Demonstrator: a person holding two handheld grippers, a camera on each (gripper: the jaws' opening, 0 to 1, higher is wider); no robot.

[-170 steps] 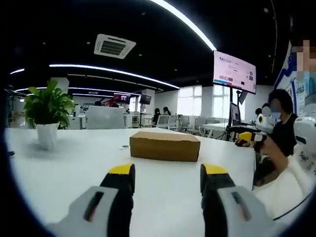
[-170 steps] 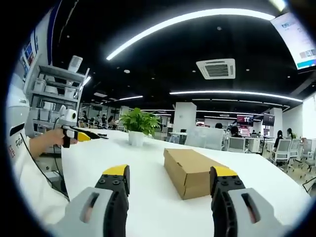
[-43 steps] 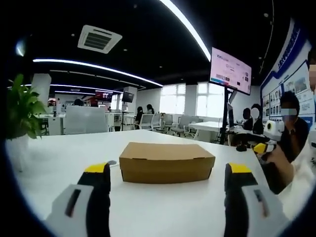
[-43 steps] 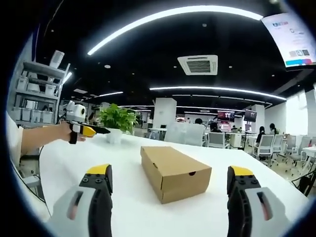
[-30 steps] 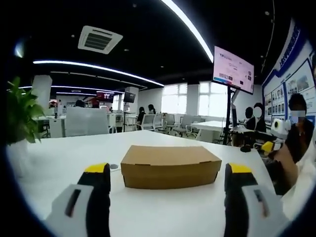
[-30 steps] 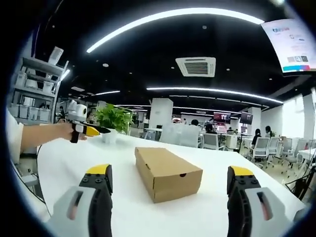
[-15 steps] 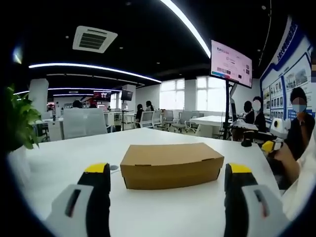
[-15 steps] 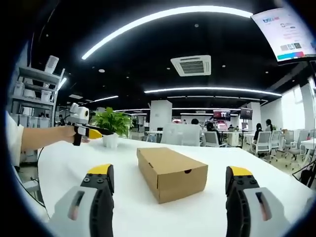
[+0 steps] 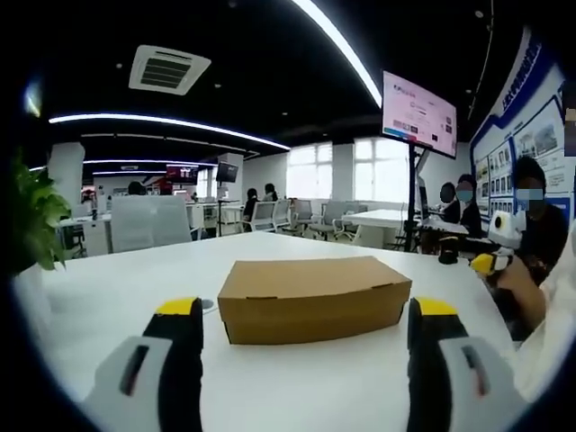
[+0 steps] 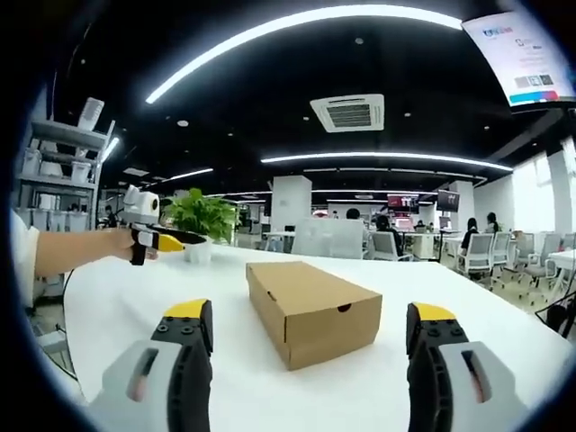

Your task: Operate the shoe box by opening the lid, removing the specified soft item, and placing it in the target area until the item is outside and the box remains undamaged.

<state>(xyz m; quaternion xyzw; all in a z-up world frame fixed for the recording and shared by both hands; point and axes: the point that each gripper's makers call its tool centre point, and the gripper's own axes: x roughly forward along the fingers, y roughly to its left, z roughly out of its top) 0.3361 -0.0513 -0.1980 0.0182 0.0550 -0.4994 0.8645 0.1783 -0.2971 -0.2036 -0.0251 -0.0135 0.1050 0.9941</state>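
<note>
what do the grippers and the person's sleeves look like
The left gripper and right gripper match: grey bodies with a dark slot, black jaws with yellow tips. A white sleeve covers the arm.

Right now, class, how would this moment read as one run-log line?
stage: approach | shoe box: lid shut, on white table | left tool: open, empty | right tool: open, empty | item: not out yet

Open office: dark ceiling with light strips [image 10: 297,22], white table [image 9: 108,288], possibly windows [image 9: 315,166] behind.
</note>
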